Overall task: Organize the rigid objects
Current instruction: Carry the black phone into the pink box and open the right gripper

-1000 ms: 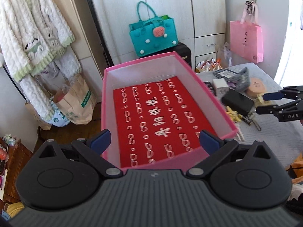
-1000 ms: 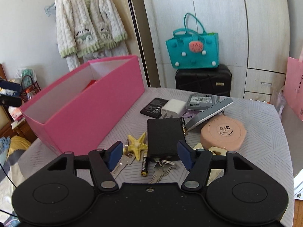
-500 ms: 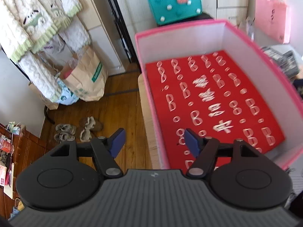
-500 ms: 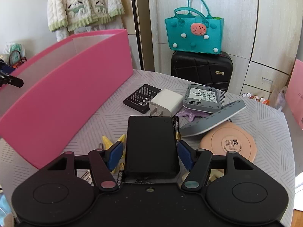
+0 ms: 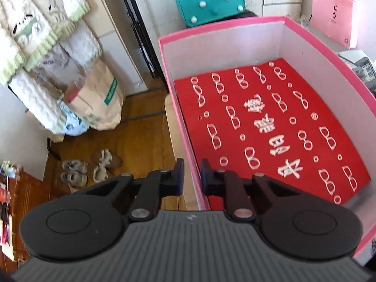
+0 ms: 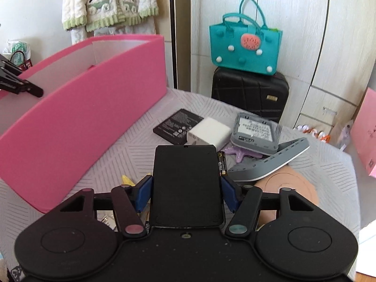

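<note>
A pink box (image 5: pixel 223 27) with a red printed floor stands on the table; the right wrist view shows its outer wall (image 6: pixel 82 122). My left gripper (image 5: pixel 192 175) is shut on the box's near left wall, one pad outside and one inside. It also shows at the left edge of the right wrist view as the left gripper (image 6: pixel 21 84). A flat black slab (image 6: pixel 185 164) lies between the blue pads of my right gripper (image 6: pixel 186 193), which press on its two long sides.
Beyond the slab lie a black phone battery (image 6: pixel 177 125), a white charger (image 6: pixel 209 132), a grey device (image 6: pixel 255 132), a purple starfish (image 6: pixel 237 154), an AA battery (image 6: pixel 221 162) and a peach round case (image 6: pixel 289 185). A yellow starfish (image 6: pixel 128 179) lies under the left finger. A wooden floor (image 5: pixel 141 129) lies left of the box.
My left gripper swung from the box's middle to its left wall and closed on it. My right gripper slid forward over the keys until the black slab sat between its pads.
</note>
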Demonstrator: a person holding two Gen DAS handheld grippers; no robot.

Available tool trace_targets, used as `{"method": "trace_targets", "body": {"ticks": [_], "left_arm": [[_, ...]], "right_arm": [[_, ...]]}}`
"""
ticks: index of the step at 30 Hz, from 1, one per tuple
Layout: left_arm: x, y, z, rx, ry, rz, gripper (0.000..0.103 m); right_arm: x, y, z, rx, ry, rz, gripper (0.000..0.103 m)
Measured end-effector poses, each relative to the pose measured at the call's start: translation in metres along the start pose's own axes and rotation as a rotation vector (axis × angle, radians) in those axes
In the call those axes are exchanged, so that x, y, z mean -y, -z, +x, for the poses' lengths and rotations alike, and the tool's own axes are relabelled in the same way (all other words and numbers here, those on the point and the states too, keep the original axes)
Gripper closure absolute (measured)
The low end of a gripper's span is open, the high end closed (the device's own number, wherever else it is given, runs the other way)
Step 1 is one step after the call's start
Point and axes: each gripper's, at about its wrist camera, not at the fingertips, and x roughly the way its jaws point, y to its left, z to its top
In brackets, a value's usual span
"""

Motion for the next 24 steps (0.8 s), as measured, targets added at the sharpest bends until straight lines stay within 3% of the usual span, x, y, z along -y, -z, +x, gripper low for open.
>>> {"method": "trace_targets", "body": {"ticks": [12,20,24], "left_arm": [[0.016,0.003,-0.001,0.093,-0.054,0.102,0.096],[0.02,0.002,-0.005,0.101,0.001,0.103,0.095],[0.014,0.005,-0.015,0.1,0.049,0.089,0.094]], "right_arm": [[-0.001,-0.005,-0.032,0.032,-0.014,0.016,0.037],[-0.003,-0.024,-0.06,0.109,-0.059,0.034,0.036],[-0.021,-0.043,-0.076,0.133,-0.132,-0.067,0.036]]}}
